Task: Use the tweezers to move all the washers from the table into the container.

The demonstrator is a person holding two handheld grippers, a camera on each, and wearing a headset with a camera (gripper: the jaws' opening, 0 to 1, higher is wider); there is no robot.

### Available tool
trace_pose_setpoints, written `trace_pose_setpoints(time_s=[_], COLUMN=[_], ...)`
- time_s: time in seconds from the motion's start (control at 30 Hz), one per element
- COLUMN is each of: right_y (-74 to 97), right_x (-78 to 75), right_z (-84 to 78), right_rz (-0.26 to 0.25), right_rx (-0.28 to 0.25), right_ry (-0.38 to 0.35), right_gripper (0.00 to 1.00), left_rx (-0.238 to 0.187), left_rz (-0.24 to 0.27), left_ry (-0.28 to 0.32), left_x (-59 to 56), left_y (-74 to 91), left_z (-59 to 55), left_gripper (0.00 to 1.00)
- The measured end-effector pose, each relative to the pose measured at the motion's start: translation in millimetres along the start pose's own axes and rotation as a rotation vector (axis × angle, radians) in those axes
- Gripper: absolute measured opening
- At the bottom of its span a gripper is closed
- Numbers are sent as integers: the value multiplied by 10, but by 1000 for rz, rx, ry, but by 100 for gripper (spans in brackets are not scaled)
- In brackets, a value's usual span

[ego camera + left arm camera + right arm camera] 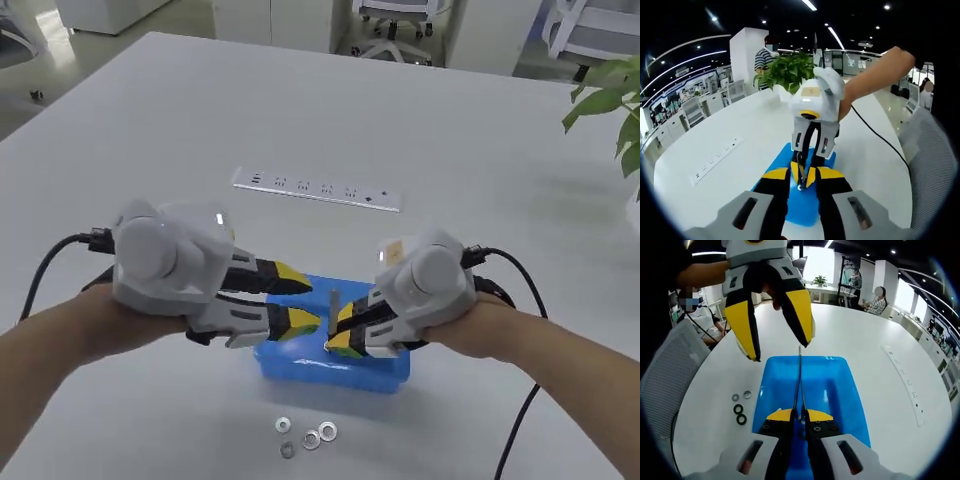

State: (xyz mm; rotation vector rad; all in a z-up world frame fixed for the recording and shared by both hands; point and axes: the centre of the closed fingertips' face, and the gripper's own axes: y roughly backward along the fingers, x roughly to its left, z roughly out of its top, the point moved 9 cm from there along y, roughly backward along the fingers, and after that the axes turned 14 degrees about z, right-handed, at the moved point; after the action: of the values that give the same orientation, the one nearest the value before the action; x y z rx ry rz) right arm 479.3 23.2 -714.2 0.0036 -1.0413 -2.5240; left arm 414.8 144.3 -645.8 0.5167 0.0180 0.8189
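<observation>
Washers (pixel 305 435): a small cluster of flat rings, some silvery and some darker, lies on the table (pixel 200 130) just beside the blue container (pixel 300 365), outside its wall. The tweezers (pixel 333 300) are held above the container, clamped in the right gripper (pixel 345 335), whose jaws are clenched on the tool. The left gripper (pixel 300 298) faces it with jaws spread either side of the tweezer tips, grasping nothing. This is judged an adjustment of the tool's seating before picking. Transfer appears not yet begun.
</observation>
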Motion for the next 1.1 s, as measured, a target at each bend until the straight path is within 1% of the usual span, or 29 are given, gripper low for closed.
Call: trace_pose_setpoints(time_s=[0.13,0.3,0.5,0.63,0.77,0.9,1.1], right_y=[-3,0,-2,-2,0,6,46], right_x=[4,8,14,16,19,15,16], right_z=[1,-6,-7,-6,-9,2,42], right_rz=[2,1,4,10,8,-3,-15], right_rx=[1,-1,2,13,18,33,23], right_ry=[5,6,18,33,38,56,55], right_gripper=[10,10,10,10,11,13,15], left_rx=[-14,-26,-33,-34,-31,-29,-27], left_rz=[-21,-39,-45,-62,-69,-58,-54], left_ry=[-16,-30,-39,-55,-50,-59,-73], left_x=[22,37,69,60,56,59,48], left_y=[-81,-116,-157,-177,-185,-186,-181], left_z=[23,27,18,27,27,29,39], left_gripper=[23,15,14,7,6,6,5])
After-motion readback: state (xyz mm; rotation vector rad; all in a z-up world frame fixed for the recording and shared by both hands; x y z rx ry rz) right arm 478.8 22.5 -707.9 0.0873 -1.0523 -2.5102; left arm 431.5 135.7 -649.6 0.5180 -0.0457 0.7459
